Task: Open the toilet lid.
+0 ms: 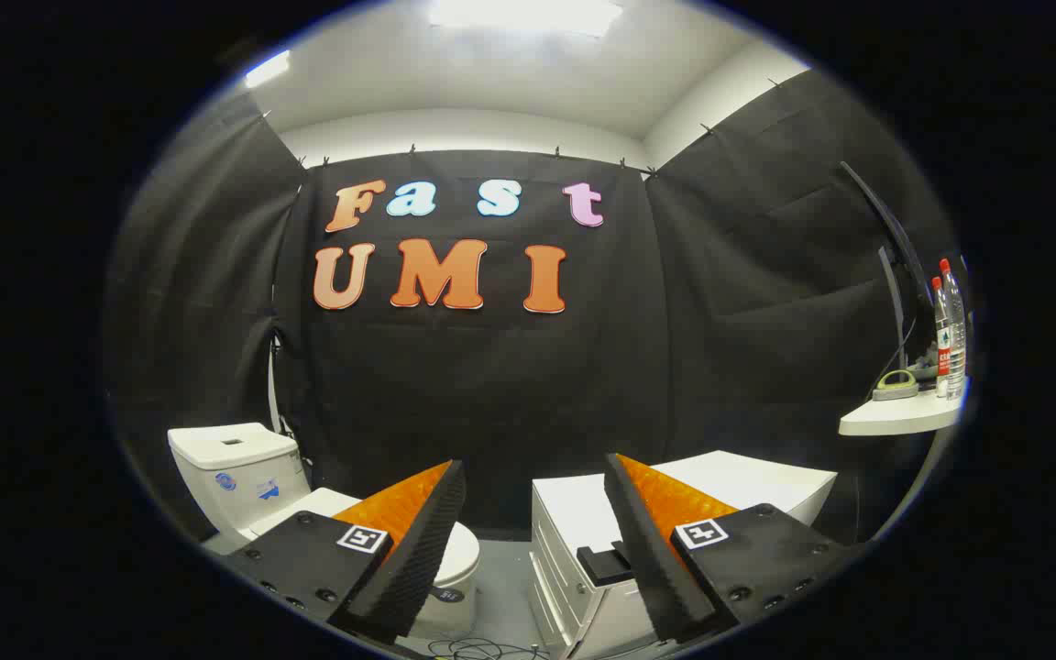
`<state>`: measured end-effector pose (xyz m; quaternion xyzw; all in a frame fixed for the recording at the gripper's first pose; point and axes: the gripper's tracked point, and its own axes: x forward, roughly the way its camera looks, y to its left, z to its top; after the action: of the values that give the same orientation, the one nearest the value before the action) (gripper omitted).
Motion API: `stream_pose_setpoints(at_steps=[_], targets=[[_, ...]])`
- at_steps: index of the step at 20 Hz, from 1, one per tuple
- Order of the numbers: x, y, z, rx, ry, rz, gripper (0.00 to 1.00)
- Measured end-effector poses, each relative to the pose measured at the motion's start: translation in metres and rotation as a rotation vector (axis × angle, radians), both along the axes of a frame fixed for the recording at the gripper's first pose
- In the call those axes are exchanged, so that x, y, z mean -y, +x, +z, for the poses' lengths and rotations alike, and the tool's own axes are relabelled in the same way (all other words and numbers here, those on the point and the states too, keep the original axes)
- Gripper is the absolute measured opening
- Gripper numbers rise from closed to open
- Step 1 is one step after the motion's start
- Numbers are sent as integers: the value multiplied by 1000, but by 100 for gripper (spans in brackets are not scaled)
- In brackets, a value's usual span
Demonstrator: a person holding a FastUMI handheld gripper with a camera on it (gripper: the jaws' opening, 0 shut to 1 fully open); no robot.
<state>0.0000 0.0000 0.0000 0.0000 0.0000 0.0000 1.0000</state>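
Gripper [535, 541] held high and level, fingers spread wide apart, clamped on nothing, only air and the far black cloth between them; aimed at the gap between toilet and cabinet rather than at either.

Toilet [244, 481] down and off to the left, partly behind the left finger [418, 541]; tank [233, 472] against the wall, toilet lid [466, 550] shut flat over the bowl, its rounded front peeking out just right of that finger; long axis running from tank toward the booth's middle, so the free front edge probably the end to hook. Lid well apart from the fingertips and lower; left finger the nearer of the two. Likely calls for a swing left and a drop before any lift; task judged barely begun.

Counts: one toilet, one lid, two fingers; one white drawer cabinet [583, 532] behind the right finger [647, 541]; one shelf [895, 420] far right carrying two bottles [948, 339].
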Motion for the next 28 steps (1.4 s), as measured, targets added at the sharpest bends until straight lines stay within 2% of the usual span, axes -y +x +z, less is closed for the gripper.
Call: stream_pose_setpoints(at_steps=[21, 24, 28], targets=[[4, 0, 0, -8, 7, -18, 98], [-5, -2, -6, -39, 0, -4, 98], [-27, 6, 19, 5, 12, 2, 98]])
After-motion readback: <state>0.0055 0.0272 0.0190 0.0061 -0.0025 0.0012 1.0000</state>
